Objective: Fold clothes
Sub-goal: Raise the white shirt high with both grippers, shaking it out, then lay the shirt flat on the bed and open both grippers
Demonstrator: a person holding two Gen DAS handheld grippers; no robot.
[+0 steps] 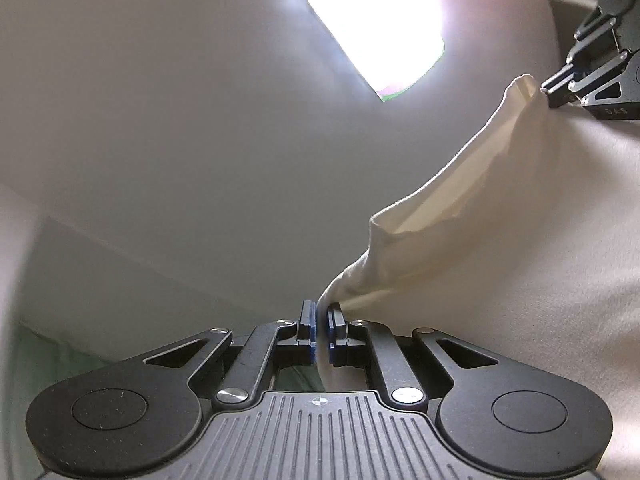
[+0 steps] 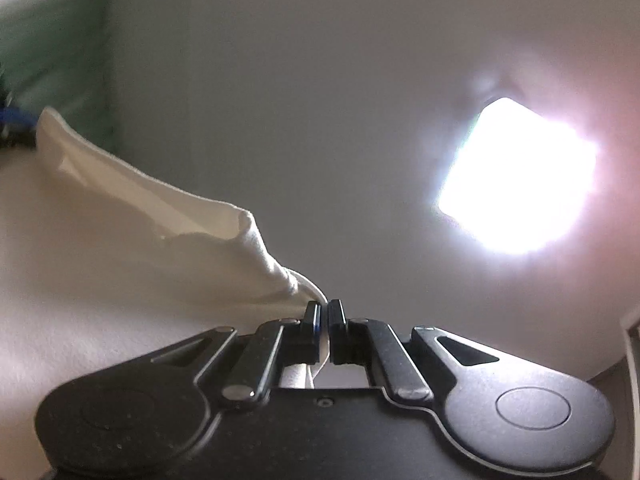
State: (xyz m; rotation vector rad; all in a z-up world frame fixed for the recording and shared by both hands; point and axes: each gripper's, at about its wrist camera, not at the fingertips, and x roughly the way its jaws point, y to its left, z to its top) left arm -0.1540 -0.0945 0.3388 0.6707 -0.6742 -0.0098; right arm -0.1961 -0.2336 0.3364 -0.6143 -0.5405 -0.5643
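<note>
We see the left hand-held gripper (image 1: 322, 330) at bottom centre, pinching a corner of the cream garment (image 1: 500, 232). The cloth runs from there to the upper right of the frame, where the right hand-held gripper (image 1: 550, 94) pinches its other corner. In the right wrist view its jaws clamp the cloth at bottom centre. Both cameras look up at a pale ceiling (image 1: 180, 100) with a bright light panel (image 1: 376, 28).

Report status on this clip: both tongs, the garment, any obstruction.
Left tongs shut on cream garment. Right tongs shut on its other end. Garment lifted, slack between them, cameras tilted toward ceiling light. Nothing in the way.
</note>
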